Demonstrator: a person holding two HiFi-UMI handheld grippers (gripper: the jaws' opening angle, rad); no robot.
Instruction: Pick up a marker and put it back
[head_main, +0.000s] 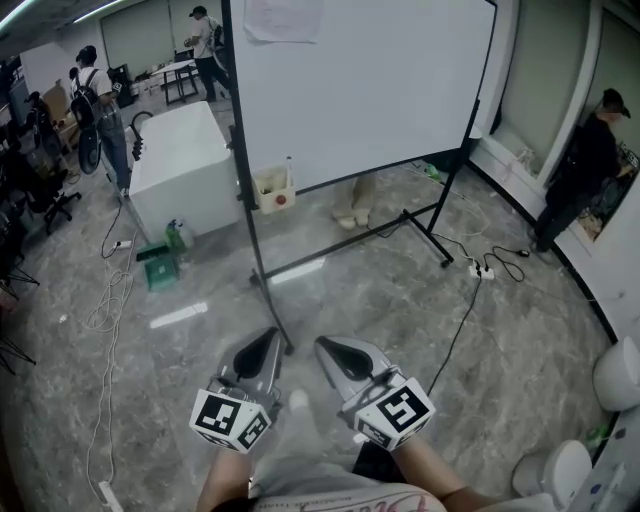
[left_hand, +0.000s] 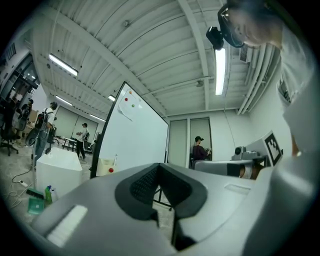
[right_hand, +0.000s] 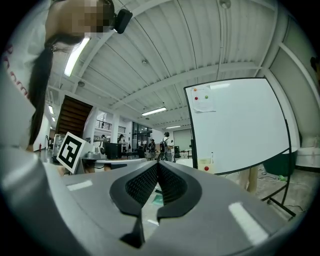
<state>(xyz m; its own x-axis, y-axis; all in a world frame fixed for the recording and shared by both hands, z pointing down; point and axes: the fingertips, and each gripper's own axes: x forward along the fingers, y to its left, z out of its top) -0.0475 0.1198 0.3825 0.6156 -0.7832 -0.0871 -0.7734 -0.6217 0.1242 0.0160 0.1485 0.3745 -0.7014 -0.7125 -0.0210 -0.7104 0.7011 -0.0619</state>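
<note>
A whiteboard (head_main: 360, 85) on a black wheeled stand faces me. A cream box (head_main: 275, 190) hangs at its lower left corner, and a thin white marker (head_main: 290, 166) stands up in it. The left gripper view shows that box (left_hand: 105, 167) and marker (left_hand: 116, 159), and the right gripper view shows the same box (right_hand: 204, 165) and marker (right_hand: 212, 157). My left gripper (head_main: 270, 336) and right gripper (head_main: 325, 345) are held low, close to my body and well short of the board. Both are shut with nothing between their jaws, as the left gripper (left_hand: 159, 166) and right gripper (right_hand: 158, 164) show in their own views.
A white cabinet (head_main: 180, 165) stands left of the board, with a green bottle and box (head_main: 165, 260) on the floor beside it. Cables (head_main: 110, 300) trail at left, and a power strip (head_main: 482, 270) lies at right. A person (head_main: 585, 165) works at the right wall.
</note>
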